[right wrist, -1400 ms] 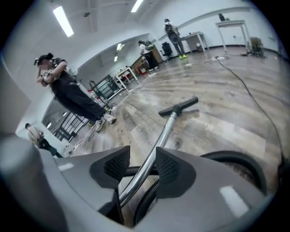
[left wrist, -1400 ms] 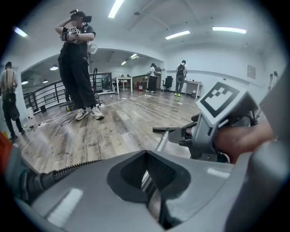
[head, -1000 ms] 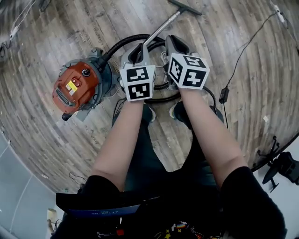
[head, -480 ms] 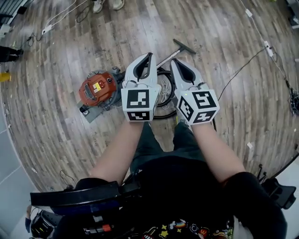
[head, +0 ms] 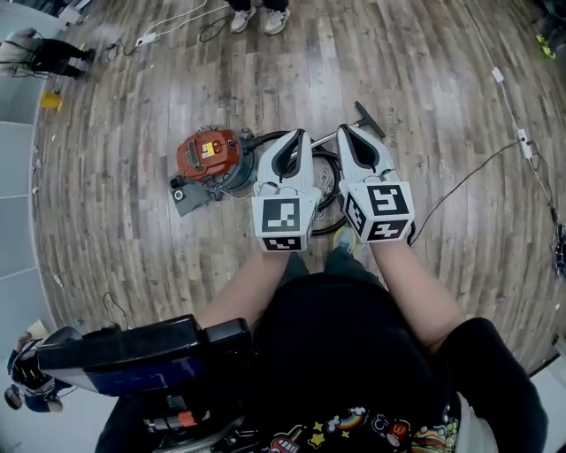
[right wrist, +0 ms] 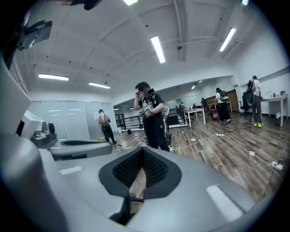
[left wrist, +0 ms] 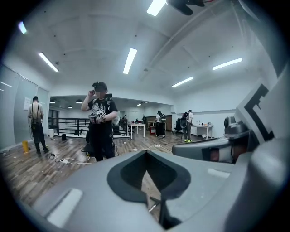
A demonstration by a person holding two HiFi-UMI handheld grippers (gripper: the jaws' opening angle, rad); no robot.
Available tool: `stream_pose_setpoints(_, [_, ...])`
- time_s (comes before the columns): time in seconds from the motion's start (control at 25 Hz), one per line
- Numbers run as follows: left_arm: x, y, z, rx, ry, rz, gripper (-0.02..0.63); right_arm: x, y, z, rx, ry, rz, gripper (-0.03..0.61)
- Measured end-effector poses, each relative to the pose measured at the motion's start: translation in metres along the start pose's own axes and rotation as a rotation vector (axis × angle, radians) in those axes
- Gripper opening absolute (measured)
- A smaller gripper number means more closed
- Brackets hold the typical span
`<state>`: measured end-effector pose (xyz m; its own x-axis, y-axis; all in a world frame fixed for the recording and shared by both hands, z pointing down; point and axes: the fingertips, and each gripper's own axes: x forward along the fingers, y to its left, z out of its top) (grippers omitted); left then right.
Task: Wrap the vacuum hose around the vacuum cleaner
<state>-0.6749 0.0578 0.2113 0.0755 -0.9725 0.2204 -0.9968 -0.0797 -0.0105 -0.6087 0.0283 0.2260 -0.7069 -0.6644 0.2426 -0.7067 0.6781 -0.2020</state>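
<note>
In the head view the red vacuum cleaner (head: pixel 210 156) stands on the wooden floor, left of my grippers. Its black hose (head: pixel 329 196) lies in loops on the floor beneath them, partly hidden. The metal wand ends in a floor nozzle (head: pixel 370 119) at the right. My left gripper (head: pixel 298 133) and right gripper (head: pixel 345 128) are held side by side, high above the floor and apart from the hose. Both are shut with nothing between the jaws. The left gripper (left wrist: pixel 146 152) and right gripper (right wrist: pixel 143 150) point level into the room.
A person (left wrist: pixel 100 122) stands a few steps ahead, feet (head: pixel 261 18) at the top of the head view. Thin cables (head: pixel 460 184) trail over the floor at right, a power strip (head: pixel 144 40) at top left. Tables (left wrist: pixel 137 128) and other people stand farther back.
The head camera and both grippers have risen from close over the hose to standing height. The vacuum cleaner and hose now look smaller and farther below. Both grippers stayed shut.
</note>
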Motion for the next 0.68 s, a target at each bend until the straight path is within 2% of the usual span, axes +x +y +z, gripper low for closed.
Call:
stream_pose_setpoints(0.32, [-0.018,-0.005,0.05,0.073,-0.094,-0.075,0.002,-0.006,0.02,0.047,-0.032,-0.093,-0.005,0.023])
stream_pose_setpoints(0.68, [-0.028,0.017,0.043,0.053,-0.092,-0.084,0.002,0.0,0.044,0.048,-0.03,-0.104,-0.019,0.023])
